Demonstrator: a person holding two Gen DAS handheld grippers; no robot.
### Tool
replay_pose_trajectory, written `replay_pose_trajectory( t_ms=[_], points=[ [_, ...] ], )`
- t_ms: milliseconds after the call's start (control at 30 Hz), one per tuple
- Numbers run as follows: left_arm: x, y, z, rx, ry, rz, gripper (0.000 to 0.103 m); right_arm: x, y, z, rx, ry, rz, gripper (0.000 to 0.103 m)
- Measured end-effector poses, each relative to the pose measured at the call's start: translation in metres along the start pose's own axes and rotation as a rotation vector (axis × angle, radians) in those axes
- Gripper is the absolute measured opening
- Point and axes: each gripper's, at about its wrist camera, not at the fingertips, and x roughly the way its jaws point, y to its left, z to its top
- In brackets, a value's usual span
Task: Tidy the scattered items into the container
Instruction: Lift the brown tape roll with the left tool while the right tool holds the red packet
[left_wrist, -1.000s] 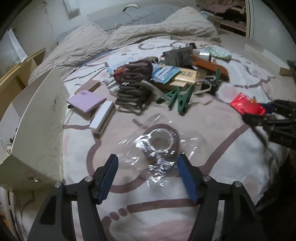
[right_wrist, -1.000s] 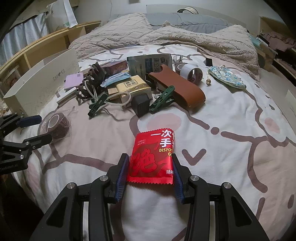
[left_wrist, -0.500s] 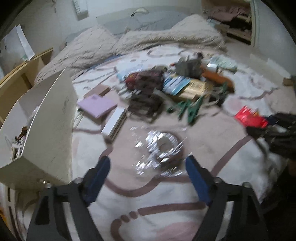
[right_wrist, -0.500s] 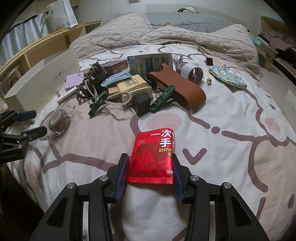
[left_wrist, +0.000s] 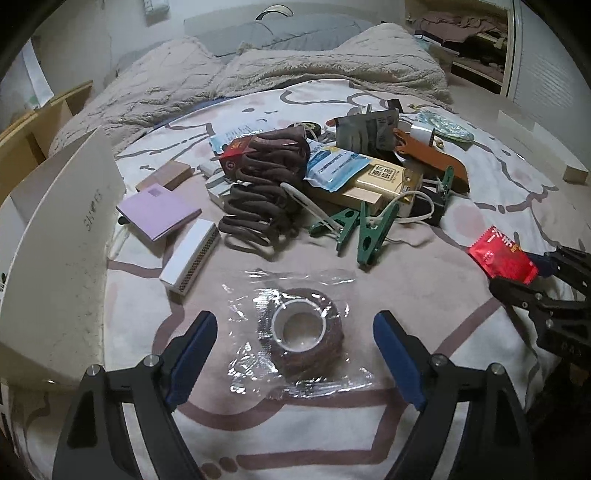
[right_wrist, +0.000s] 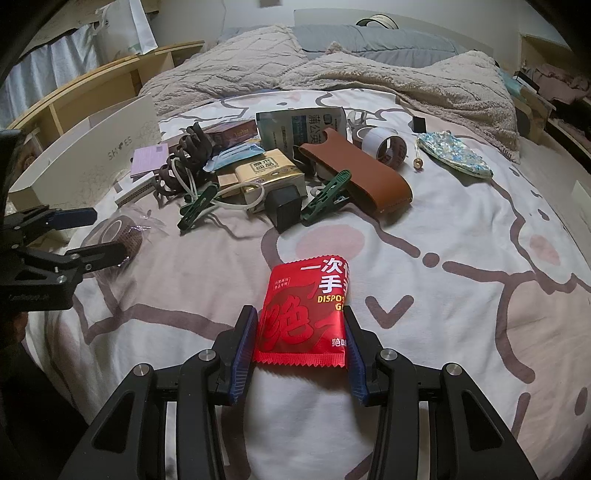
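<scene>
**Left jaws wide over tape roll, right clamped on red packet**

While the left gripper (left_wrist: 295, 354) hangs over the bed (left_wrist: 461, 387), its blue pads stand wide apart, having just been opening, either side of a brown tape roll (left_wrist: 301, 328) in clear wrap, not touching it. White shoe box (left_wrist: 62, 251) stands at left. Purple notepad (left_wrist: 159, 210), matchbox-like white box (left_wrist: 190, 258), brown cord bundle (left_wrist: 266, 188), green clips (left_wrist: 365, 229) lie beyond. Right view: the right gripper (right_wrist: 301, 347) pinches a red packet (right_wrist: 304, 317) by both side edges, packet lifted slightly off the sheet. Clutter pile behind: brown leather case (right_wrist: 362, 177), white tape roll (right_wrist: 384, 147), floral pouch (right_wrist: 454, 155).
</scene>
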Motion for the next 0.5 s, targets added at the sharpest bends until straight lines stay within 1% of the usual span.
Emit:
replay_pose_trajectory(
  t_ms=[200, 233, 267, 300, 367, 433, 500],
  points=[
    [0.0061, -0.0053, -0.0007, 0.011, 0.010, -0.004, 0.087, -0.0006, -0.0005, 0.0001, -0.001, -0.002, 0.003, 0.045],
    [0.0072, -0.0055, -0.0011, 0.010, 0.012, -0.002, 0.085, -0.0011, -0.0007, -0.0001, -0.001, -0.003, 0.006, 0.046],
    [0.0080, -0.0057, -0.0015, 0.011, 0.012, 0.001, 0.080, -0.0021, -0.0005, 0.0000, -0.001, -0.006, 0.014, 0.046],
    [0.0090, -0.0059, -0.0018, 0.009, 0.012, 0.005, 0.077, -0.0032, -0.0002, 0.0005, -0.002, -0.008, 0.023, 0.047],
    [0.0099, -0.0048, -0.0024, -0.002, 0.011, 0.006, 0.072, -0.0054, 0.0015, 0.0013, -0.010, -0.014, 0.039, 0.050],
    [0.0107, -0.0031, -0.0027, -0.013, 0.011, 0.003, 0.070, -0.0070, 0.0034, 0.0020, -0.020, -0.024, 0.044, 0.061],
    [0.0106, -0.0022, -0.0033, -0.017, 0.009, 0.000, 0.070, -0.0082, 0.0058, 0.0028, -0.031, -0.032, 0.049, 0.062]
  ],
)
